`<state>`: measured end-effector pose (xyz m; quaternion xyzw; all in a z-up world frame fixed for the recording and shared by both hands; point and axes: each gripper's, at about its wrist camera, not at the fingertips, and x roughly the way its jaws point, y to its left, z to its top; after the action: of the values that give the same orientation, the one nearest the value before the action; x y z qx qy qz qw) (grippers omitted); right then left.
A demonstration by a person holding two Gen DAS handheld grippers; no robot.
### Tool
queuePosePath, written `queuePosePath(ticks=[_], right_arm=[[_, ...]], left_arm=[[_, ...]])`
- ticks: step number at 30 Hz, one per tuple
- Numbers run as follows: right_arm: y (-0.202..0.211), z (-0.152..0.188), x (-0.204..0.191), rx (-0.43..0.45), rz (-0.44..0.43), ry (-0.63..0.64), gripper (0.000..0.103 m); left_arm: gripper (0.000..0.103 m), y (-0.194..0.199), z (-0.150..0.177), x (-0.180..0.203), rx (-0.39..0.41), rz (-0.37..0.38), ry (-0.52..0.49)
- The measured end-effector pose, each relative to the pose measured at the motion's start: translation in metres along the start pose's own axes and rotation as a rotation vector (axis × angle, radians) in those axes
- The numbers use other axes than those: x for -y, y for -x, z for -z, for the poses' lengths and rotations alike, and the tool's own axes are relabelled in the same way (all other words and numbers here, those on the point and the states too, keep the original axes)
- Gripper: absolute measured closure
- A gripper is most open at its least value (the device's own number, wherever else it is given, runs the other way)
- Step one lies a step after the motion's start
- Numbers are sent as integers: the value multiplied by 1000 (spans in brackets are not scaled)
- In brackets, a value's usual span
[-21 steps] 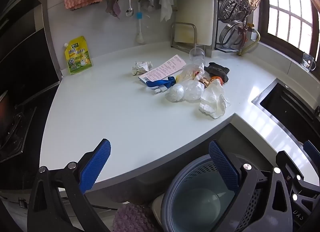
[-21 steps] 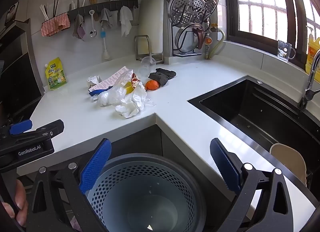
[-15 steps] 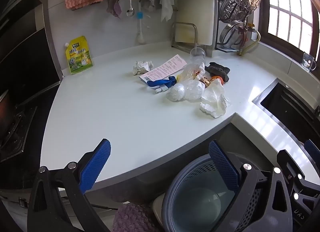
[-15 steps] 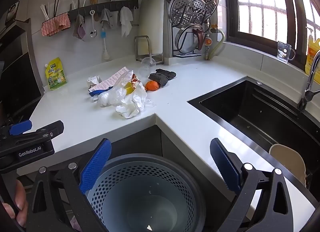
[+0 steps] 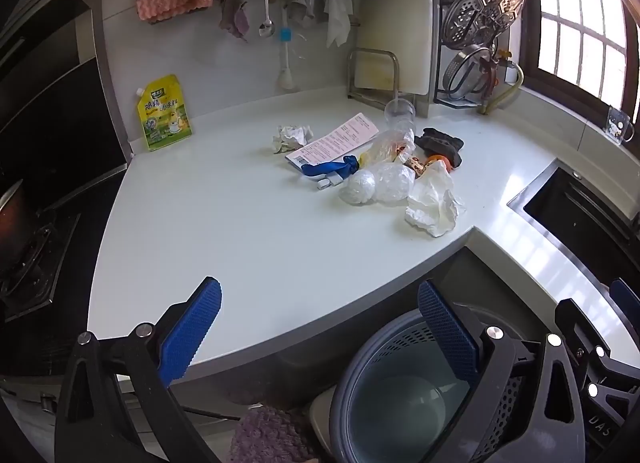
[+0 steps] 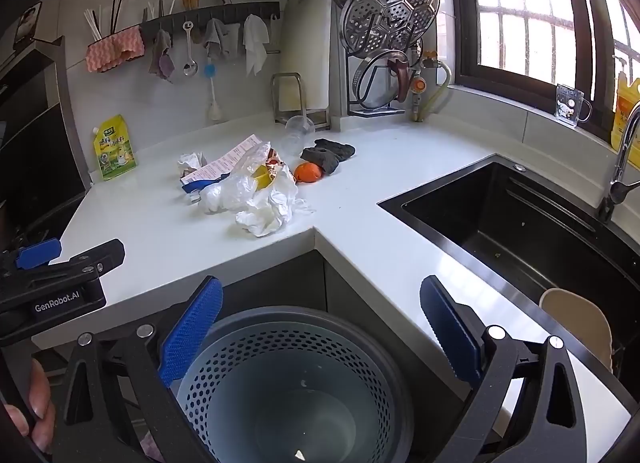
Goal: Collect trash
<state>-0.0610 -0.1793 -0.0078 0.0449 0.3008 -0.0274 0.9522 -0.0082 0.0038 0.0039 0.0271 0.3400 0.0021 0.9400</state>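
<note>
1. Far left: yellow pouch upright against wall on white counter.
2. L tongs spread wide, nothing betw. pads, over counter's front edge, well short of the trash.
3. Mid counter, near inner corner: trash pile w/ crumpled paper, receipt, blue strap, clear cup on its side, plastic bags, white tissue, orange bit, dark cloth.
4. Below corner, on floor: grey perforated bin, inside looks empty bar a small speck.
5. R tongs spread wide, empty, above the bin.
6. Right: black sink, a beige item at its near end.
</note>
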Motion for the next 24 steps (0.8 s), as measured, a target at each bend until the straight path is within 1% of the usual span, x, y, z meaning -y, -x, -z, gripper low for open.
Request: queuePosePath(ticks=[24], right_arm=[[7,-2,-2,16,-1,3,8]], left_arm=[[6,11,3,-2,32,15,6]])
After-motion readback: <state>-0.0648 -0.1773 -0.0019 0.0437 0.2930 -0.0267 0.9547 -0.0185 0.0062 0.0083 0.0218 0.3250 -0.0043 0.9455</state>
